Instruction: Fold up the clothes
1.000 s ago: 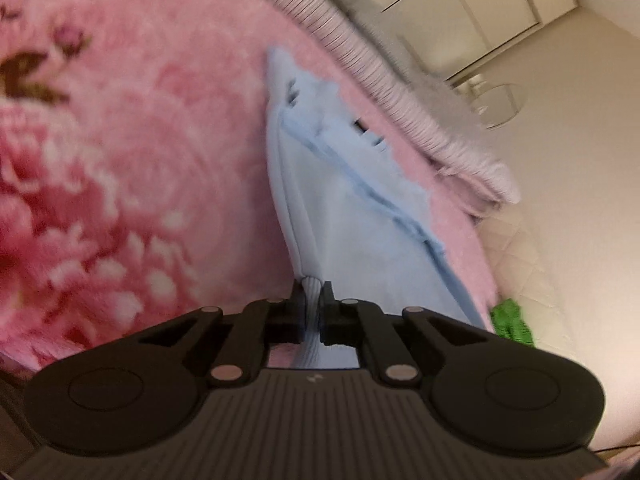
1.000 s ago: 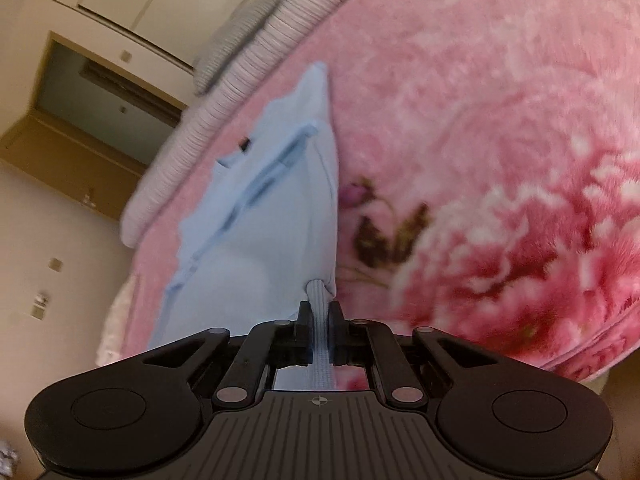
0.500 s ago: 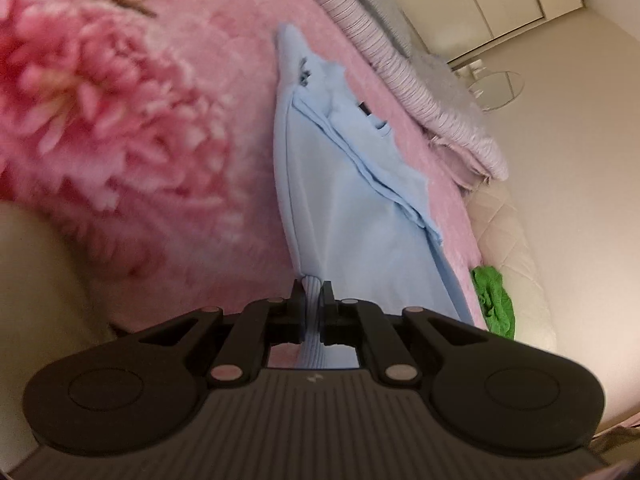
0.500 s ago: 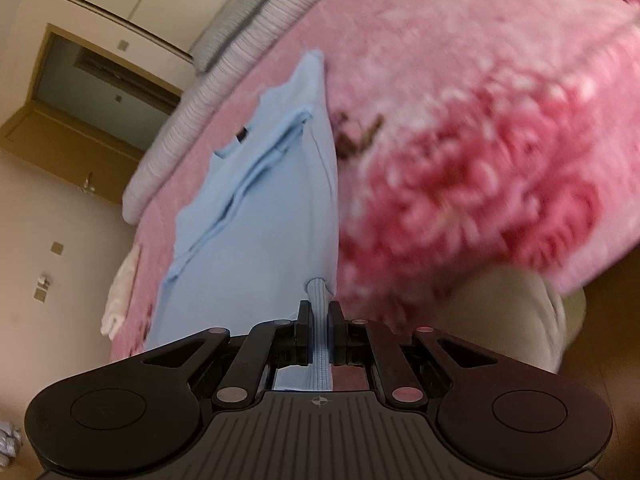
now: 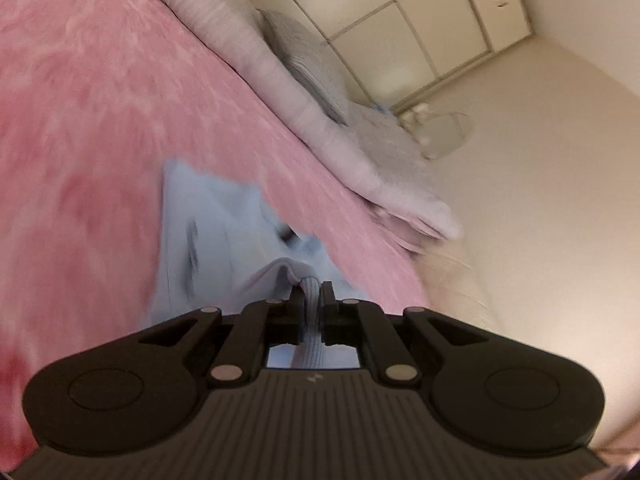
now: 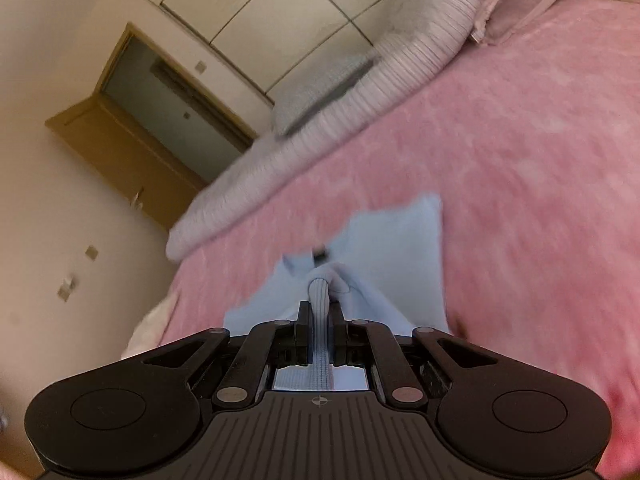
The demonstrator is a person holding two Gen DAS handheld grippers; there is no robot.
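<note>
A light blue garment point(image 5: 208, 232) lies on the pink floral blanket point(image 5: 100, 120), its far part spread flat and the near part bunched up towards me. My left gripper point(image 5: 312, 290) has the ribbed hem pinched between its pads; its jaws are opening slightly, with the cloth still between them. In the right wrist view the same garment point(image 6: 400, 248) reaches out over the blanket point(image 6: 520, 160). My right gripper point(image 6: 320, 308) is shut on another stretch of the ribbed hem. Both views are motion-blurred.
Striped grey pillows point(image 5: 248, 52) line the far edge of the bed, seen also as pillows point(image 6: 360, 92) in the right view. Behind them stand pale wardrobe doors point(image 5: 420, 32). A wooden doorway point(image 6: 152, 120) is at the left; cream walls flank the bed.
Both grippers have carried the hem up and forward over the bed towards the pillows. The garment, stretched out long before, now looks short and doubled over. The bed's near edge has left view.
</note>
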